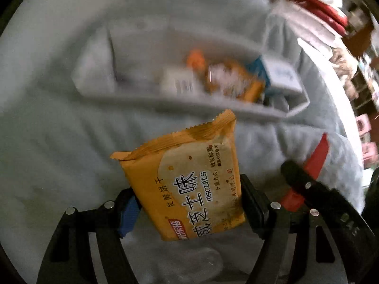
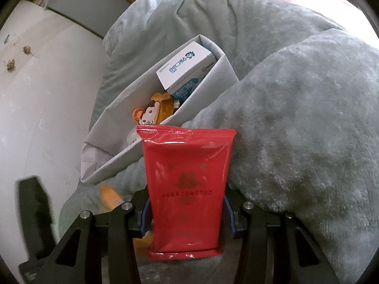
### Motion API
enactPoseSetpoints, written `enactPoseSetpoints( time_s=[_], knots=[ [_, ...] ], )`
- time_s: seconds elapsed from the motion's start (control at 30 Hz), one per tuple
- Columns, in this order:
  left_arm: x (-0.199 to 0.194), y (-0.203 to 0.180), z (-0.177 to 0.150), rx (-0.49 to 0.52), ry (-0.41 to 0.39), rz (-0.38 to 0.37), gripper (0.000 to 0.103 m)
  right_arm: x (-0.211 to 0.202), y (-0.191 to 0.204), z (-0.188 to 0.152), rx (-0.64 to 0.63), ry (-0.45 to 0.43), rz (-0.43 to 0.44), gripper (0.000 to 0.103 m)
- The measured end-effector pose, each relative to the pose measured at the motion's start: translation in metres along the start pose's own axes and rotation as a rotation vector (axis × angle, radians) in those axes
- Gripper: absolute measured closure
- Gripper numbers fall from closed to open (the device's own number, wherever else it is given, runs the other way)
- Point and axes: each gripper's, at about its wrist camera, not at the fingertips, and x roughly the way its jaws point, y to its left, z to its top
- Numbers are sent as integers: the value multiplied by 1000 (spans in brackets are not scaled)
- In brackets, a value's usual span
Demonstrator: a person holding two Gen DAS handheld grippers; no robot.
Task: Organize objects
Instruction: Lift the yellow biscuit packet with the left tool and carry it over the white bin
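Note:
My left gripper is shut on an orange biscuit packet and holds it above the grey blanket, short of a grey storage box. My right gripper is shut on a red packet held upright beside the same grey box. The box holds a white and blue carton, an orange snack packet and small items. The right gripper with its red packet shows at the right of the left wrist view. The left gripper's arm shows dark at the lower left of the right wrist view.
A thick grey fleece blanket lies under and around the box, bunched high on the right. A white surface with small debris is at left. Red and white clutter lies beyond the blanket's far edge.

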Motion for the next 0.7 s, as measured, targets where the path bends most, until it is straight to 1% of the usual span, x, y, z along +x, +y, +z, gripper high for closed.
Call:
enactPoseSetpoints(
  time_s=[0.07, 0.1, 0.13, 0.17, 0.2, 0.23, 0.27, 0.3, 0.33, 0.37, 0.43, 0.53, 0.7],
  knots=[
    [-17, 2, -8, 63, -137, 49, 28, 0, 0, 0, -3, 1, -1, 57],
    [-29, -3, -6, 93, -206, 63, 28, 0, -1, 0, -4, 1, 0, 57],
    [-34, 0, -4, 119, -266, 71, 28, 0, -1, 0, -4, 1, 0, 57],
    [-42, 2, -1, 143, -311, 71, 28, 0, -1, -1, -4, 1, 0, 57],
    [-48, -3, -6, 173, -358, 68, 28, 1, -1, 0, -5, 1, 0, 57],
    [-46, 3, 4, 190, -380, 69, 28, 1, -1, 0, -6, 2, 0, 57],
    [-50, 2, 12, 210, -396, 72, 28, 1, -1, 0, -8, 3, -1, 57],
    [-50, 1, 11, 229, -404, 70, 28, 2, -1, 1, -9, 4, -3, 57],
    [-44, 3, 13, 243, -407, 57, 28, 3, 0, 2, -11, 5, -4, 57],
    [-39, 7, 7, 255, -408, 42, 28, 4, 0, 2, -13, 6, -6, 57],
    [-37, 6, 18, 272, -408, 25, 28, 5, 0, 3, -15, 9, -8, 57],
    [-35, 6, 19, 270, -409, 18, 28, 6, 0, 4, -16, 9, -9, 57],
    [-38, 6, 11, 278, -440, 9, 28, 7, 0, 3, -18, 9, -9, 57]
  ],
)
